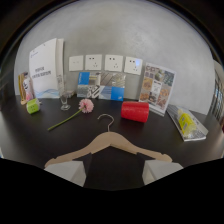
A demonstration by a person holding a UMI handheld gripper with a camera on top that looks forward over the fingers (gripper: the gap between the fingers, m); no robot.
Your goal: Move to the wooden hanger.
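We saw the pale wooden coat hanger [107, 146] lying flat on the dark tabletop [30, 135], just ahead of the gripper [114, 173].

The two light-coloured fingers [67, 171] stood spread apart with nothing between them, the hanger's arms lying just beyond their tips and its metal hook pointing away. Farther off we noted a red cylindrical roll [135, 111] to the right, a pink flower on a green stem [75, 114] to the left, and four white wall sockets [105, 63] on the far grey wall.
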